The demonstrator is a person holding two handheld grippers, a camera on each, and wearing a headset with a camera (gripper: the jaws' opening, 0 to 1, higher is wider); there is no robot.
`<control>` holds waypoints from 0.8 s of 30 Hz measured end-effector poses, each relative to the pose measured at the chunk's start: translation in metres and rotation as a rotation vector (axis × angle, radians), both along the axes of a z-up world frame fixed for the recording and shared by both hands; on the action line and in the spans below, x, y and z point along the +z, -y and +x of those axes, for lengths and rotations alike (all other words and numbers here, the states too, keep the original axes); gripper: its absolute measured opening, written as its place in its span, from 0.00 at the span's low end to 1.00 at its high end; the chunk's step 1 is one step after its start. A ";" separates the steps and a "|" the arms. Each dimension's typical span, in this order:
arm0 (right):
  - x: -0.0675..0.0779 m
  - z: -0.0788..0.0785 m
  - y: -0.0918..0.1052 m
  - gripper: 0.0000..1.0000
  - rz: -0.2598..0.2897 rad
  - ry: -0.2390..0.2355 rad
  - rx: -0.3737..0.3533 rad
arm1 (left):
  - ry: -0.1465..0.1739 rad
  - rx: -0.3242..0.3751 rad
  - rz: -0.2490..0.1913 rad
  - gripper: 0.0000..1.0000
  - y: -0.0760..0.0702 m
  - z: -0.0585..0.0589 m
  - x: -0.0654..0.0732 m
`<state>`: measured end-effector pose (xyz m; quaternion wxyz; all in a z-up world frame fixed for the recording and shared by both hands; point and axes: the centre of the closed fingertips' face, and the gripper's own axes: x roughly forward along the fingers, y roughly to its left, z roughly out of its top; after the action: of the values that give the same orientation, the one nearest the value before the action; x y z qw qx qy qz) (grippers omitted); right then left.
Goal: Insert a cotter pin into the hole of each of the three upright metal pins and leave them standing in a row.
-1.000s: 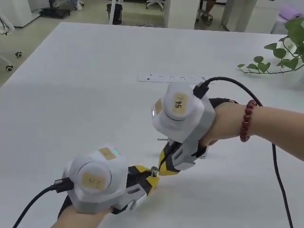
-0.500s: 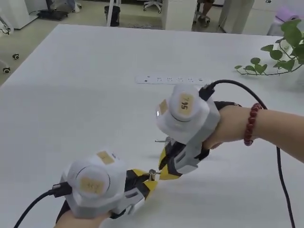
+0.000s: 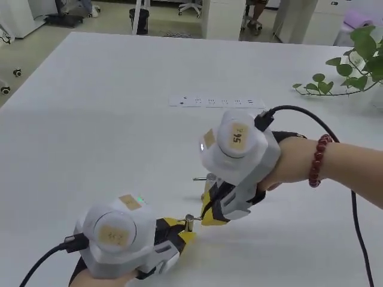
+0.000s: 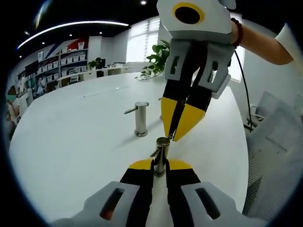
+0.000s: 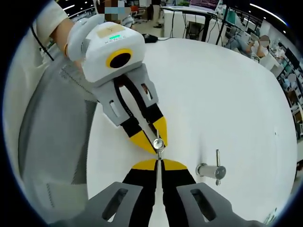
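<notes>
Left claw [image 3: 183,232] low and near on the white desk [image 3: 108,131], jaws closed around the lower shaft of an upright metal pin [image 3: 189,223]. Pin's head clear above the yellow jaw tips. Hard to tell whether its base touches the desk.

Right claw [image 3: 209,219] reaching in from the right and above, tips tilted down at the pin's head and almost meeting the left claw's tips. Jaws pressed together on a thin cotter pin [image 5: 159,155], which bridges the small gap between tips and pin head. In the left gripper view, a short end sticking out of the pin's head on the side away from the right claw, so apparently passing through the hole.

Second metal pin [image 3: 210,178] standing upright on the desk just behind the right claw, apart from both claws, with its own cotter pin [image 4: 129,110] lying crosswise through its top.

Farther back on the desk, a white power strip [image 3: 215,101]. Leafy plant [image 3: 353,66] at the far right edge.
</notes>
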<state>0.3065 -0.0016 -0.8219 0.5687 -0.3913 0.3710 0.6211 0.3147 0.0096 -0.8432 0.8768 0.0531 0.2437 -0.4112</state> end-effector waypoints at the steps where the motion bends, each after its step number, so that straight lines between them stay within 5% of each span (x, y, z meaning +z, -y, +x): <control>1: 0.000 0.000 0.000 0.04 0.002 0.000 0.000 | -0.001 0.000 -0.001 0.08 0.000 0.000 0.000; 18: -0.001 -0.001 -0.006 0.04 0.018 -0.022 -0.037 | -0.016 0.001 -0.027 0.08 0.001 0.000 -0.001; 24: 0.001 -0.001 -0.008 0.11 0.034 -0.032 -0.058 | -0.034 0.003 -0.019 0.14 0.000 -0.001 -0.003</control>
<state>0.3055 0.0062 -0.8214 0.5871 -0.3607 0.3805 0.6168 0.3138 0.0095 -0.8457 0.8737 0.0374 0.2546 -0.4129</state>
